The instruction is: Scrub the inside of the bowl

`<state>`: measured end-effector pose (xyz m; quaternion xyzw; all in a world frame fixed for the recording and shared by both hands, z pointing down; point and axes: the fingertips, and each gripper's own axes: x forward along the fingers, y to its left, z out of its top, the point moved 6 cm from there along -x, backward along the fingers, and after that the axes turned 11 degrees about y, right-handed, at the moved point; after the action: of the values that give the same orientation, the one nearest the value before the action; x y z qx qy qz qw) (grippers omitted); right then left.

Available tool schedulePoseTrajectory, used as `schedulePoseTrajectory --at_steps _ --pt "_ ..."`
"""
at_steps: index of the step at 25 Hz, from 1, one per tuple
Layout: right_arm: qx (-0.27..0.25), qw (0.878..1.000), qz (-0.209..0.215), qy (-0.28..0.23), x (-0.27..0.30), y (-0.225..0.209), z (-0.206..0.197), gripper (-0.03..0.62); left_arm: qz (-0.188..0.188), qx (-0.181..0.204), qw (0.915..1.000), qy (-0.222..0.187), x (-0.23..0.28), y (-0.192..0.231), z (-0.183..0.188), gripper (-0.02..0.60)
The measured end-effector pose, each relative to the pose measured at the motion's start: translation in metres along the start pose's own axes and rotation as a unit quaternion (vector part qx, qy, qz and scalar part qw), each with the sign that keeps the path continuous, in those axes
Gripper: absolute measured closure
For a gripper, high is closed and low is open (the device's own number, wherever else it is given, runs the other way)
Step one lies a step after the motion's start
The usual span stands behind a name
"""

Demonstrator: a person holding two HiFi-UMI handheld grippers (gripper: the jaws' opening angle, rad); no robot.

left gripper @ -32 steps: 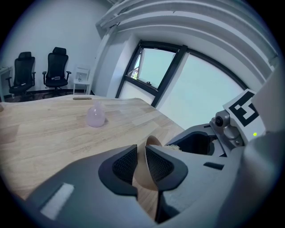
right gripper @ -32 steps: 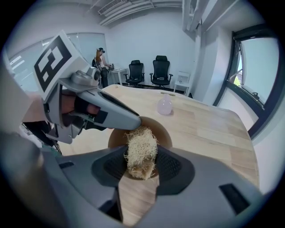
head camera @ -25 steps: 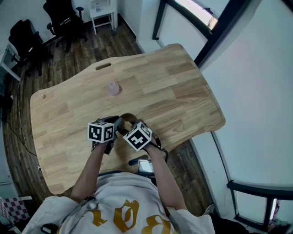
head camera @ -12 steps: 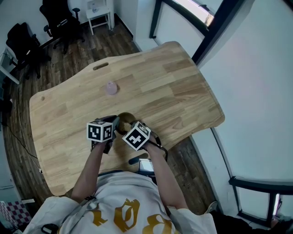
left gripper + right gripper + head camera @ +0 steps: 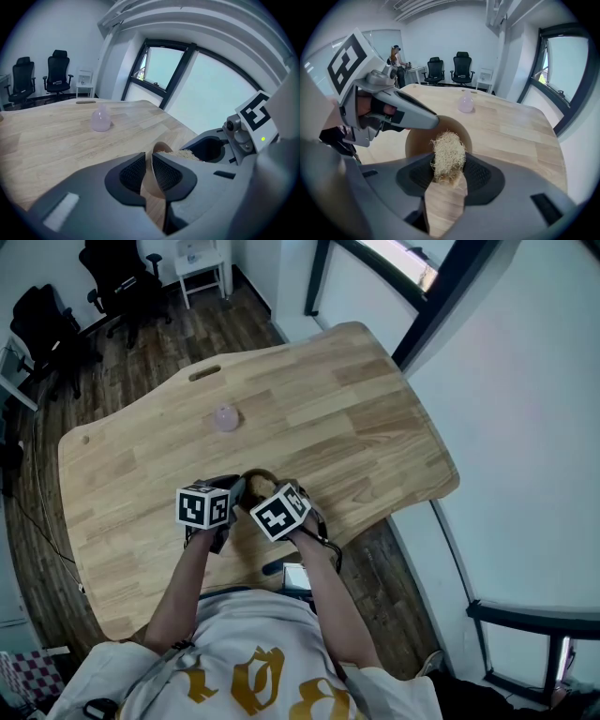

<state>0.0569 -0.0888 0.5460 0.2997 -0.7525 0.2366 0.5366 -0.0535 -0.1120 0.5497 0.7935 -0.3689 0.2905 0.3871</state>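
Note:
A small brown wooden bowl [image 5: 262, 480] stands on the wooden table [image 5: 356, 418] near its front edge. My left gripper [image 5: 149, 167] is shut on the bowl's rim [image 5: 157, 149], one jaw inside and one outside. Just to the right, my right gripper [image 5: 449, 174] is shut on a tuft of pale fibre scrubber [image 5: 447, 154], which hangs over the near rim of the bowl [image 5: 419, 140]. The head view shows both grippers side by side at the bowl, left gripper [image 5: 232, 493] and right gripper [image 5: 264, 497]. The scrubber [image 5: 185, 153] also shows in the left gripper view.
A small pale pink vessel [image 5: 225, 417] stands on the table beyond the bowl, also as the pink vessel [image 5: 465, 103]. A slot [image 5: 206, 373] is cut near the table's far edge. Black office chairs [image 5: 122, 277] and a white side table [image 5: 204, 263] stand on the floor behind.
The right gripper with the scrubber has edged slightly forward over the bowl. The left gripper keeps its hold on the rim and the bowl has not moved.

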Motion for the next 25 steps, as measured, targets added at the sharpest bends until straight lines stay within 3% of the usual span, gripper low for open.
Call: schedulePoseTrajectory --at_steps 12,25 --pt "-0.031 0.999 -0.020 -0.034 0.000 0.006 0.011 0.422 -0.013 -0.024 0.9995 -0.012 -0.005 0.011 0.002 0.538" --pt "-0.108 0.993 0.022 -0.027 0.003 0.030 0.006 0.422 -0.007 -0.022 0.9997 -0.003 -0.002 0.010 -0.004 0.538"
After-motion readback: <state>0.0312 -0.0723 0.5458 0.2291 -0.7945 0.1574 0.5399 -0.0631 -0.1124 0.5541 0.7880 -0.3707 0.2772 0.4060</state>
